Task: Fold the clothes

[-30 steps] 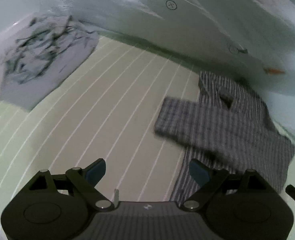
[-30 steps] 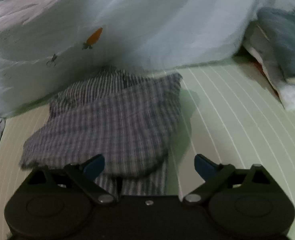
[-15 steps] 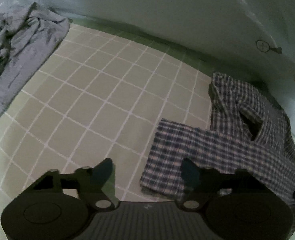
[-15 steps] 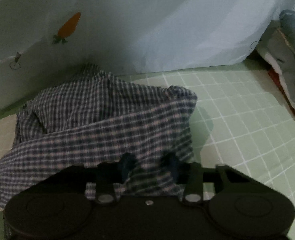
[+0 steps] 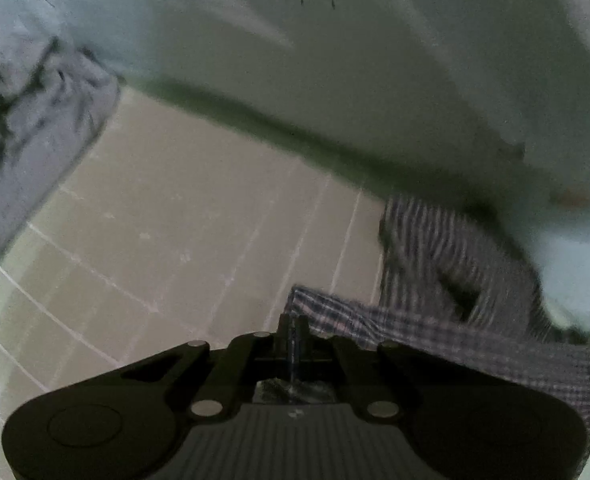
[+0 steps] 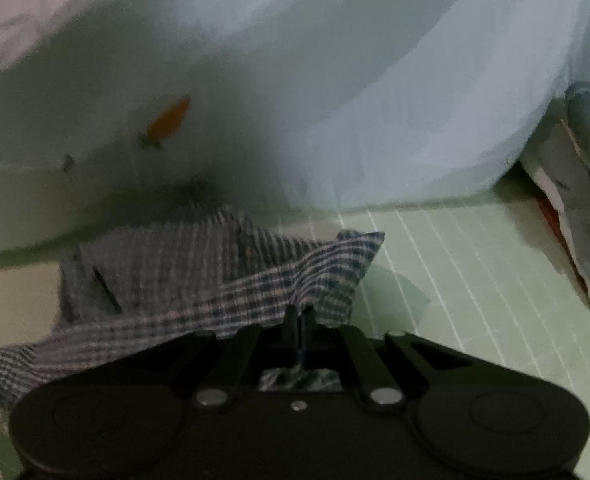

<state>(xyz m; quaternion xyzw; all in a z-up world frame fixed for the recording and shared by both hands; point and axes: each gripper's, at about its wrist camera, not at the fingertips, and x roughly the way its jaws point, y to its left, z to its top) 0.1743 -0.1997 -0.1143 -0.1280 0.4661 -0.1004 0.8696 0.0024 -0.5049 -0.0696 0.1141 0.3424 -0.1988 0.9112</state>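
A blue and white checked shirt [image 5: 447,280] lies on the pale green gridded sheet [image 5: 199,232], at the right in the left wrist view. My left gripper [image 5: 293,326] is shut on the shirt's near left edge. In the right wrist view the shirt [image 6: 199,276] spreads across the lower left and middle. My right gripper [image 6: 299,316] is shut on its near right edge, and the cloth rises in a fold toward the fingers. Both views are blurred.
A crumpled grey garment [image 5: 35,128] lies at the far left. A pale blue blanket with a carrot print [image 6: 167,118] rises behind the shirt. A stack of folded cloth [image 6: 575,216] sits at the right edge of the sheet [image 6: 475,280].
Both grippers were open a second ago. They dropped onto the shirt's near edge and closed on it. The edge is now lifted a little between them.
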